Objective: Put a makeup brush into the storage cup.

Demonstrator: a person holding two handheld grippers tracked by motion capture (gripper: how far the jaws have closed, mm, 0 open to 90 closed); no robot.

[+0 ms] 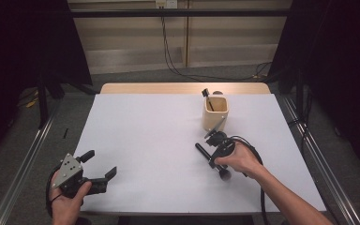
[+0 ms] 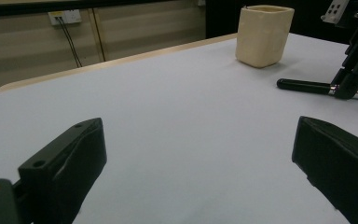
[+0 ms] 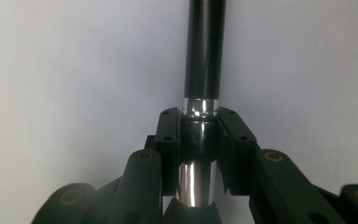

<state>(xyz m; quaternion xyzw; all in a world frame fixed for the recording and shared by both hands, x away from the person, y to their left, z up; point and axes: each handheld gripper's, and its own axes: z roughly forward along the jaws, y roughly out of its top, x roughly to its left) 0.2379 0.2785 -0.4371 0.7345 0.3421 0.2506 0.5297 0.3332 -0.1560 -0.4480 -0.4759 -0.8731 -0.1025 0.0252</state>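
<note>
On the table I see a white sheet which covers almost all of the top; a strip of pale wood stays bare along the far edge. Around it the room is dim, with grey floor, metal rails at both sides, dark curtains, and a pale wall behind where black cables hang from a socket. I can read no brand, label or writing on any thing.

Near the right part of the table, my right gripper is pinching a brush at its shiny metal collar, and both pads press on it. The brush lies flat on the sheet, its black handle pointing to the middle of the table. Just behind it, toward the far edge, stands 1 cream cup with a dark tool inside.

At the near left corner, my left gripper rests with jaws spread wide, nothing between them.
</note>
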